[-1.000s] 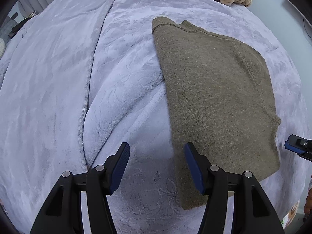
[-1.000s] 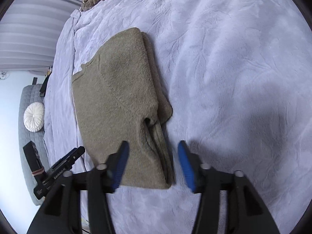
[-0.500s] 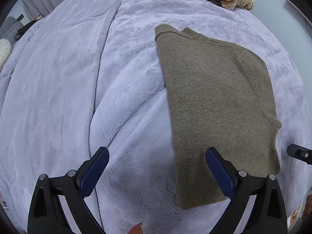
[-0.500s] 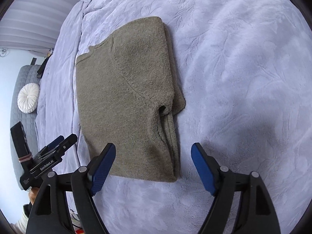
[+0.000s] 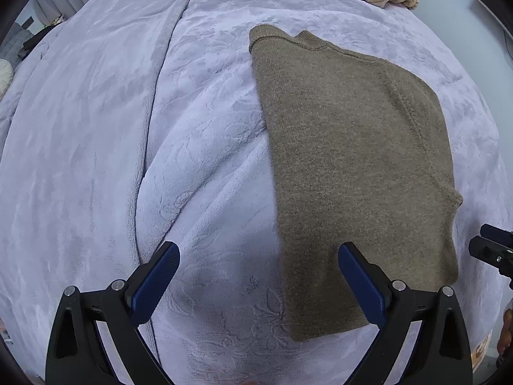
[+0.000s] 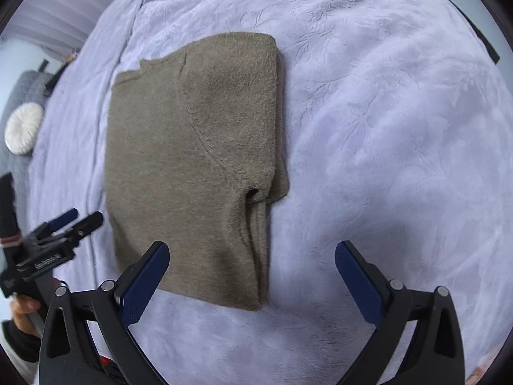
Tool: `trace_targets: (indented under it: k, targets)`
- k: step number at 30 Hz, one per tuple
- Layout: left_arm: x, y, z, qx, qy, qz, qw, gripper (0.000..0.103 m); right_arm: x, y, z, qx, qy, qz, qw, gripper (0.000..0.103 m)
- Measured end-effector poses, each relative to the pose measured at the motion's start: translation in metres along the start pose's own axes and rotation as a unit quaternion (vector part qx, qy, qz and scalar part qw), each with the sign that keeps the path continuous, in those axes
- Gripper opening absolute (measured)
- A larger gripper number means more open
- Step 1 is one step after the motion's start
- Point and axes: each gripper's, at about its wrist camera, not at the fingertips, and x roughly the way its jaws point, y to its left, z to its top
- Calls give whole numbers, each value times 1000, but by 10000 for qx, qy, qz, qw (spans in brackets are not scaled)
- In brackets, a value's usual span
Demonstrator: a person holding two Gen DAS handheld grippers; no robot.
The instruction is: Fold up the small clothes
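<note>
The olive knit sweater (image 5: 352, 166) is laid flat on the lilac blanket (image 5: 134, 128), already folded to a narrow rectangle with the sleeve tucked under along its right side. The step in hand is judged to be a release after one fold; probably one more fold, hem toward collar, is still needed. For this, the near corners must be pinched through all layers so that the tucked sleeve is not pulled out. The left gripper (image 5: 258, 276) is held steeply downward over the near left edge, jaws wide apart, nothing gripped. The right gripper (image 6: 251, 272) is aimed down above the near right corner; its jaws are opening, and no cloth is pressed.
</note>
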Motion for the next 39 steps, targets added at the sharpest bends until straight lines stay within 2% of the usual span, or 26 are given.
trace_targets:
  k: [4, 8, 30, 36, 39]
  targets:
    - [2, 1, -1, 68, 61, -44, 9999, 100, -1, 4, 5, -172, -16, -231, 9996, 103]
    - [3, 0, 1, -4, 94, -114, 9999, 100, -2, 5, 9, -263, -4, -282, 9993, 103]
    - [15, -17, 25, 6, 180, -163, 9997, 100, 4, -15, 20, -197, 154, -333, 9991, 103]
    - [18, -9, 41, -128, 113, -203, 9996, 100, 1, -28, 29, 36, 89, -7, 10000, 103]
    - [20, 2, 49, -238, 137, -328, 9991, 100, 0, -41, 35, 375, 45, 508, 9980, 103]
